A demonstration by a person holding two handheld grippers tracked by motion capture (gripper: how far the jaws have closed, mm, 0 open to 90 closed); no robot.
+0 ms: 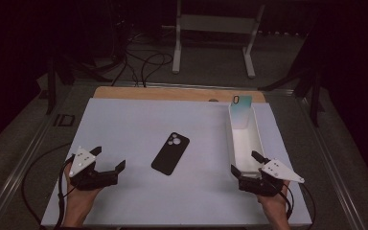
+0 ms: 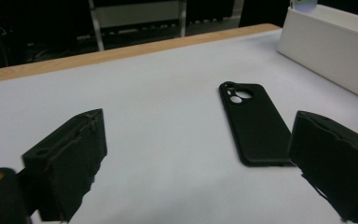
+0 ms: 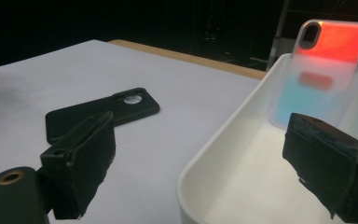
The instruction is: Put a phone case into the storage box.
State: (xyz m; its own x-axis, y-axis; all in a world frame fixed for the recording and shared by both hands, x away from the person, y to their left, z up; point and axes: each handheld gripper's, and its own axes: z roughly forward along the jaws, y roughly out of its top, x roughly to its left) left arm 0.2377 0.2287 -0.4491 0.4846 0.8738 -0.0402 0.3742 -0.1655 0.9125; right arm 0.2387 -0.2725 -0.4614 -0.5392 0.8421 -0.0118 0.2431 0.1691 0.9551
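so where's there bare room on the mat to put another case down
The widest bare patch is the mat left of and behind the black phone case. A narrower strip lies between that case and the white tray. The tray's far end holds a leaning iridescent case; its near end sits at the right gripper.

white sheet (image 1: 124, 129) spread flat over the tabletop, with a strip of bare wooden board (image 1: 172, 93) left uncovered along the far edge. beyond that, on grey floor (image 1: 206, 67), a white metal frame (image 1: 215, 24) standing on two legs. just left of the frame, black cables (image 1: 143, 64) looped loosely on the floor. beside the left edge of the sheet, a small black bracket (image 1: 64, 120). at either far corner, dark stand legs (image 1: 52, 81). behind everything, darkness.
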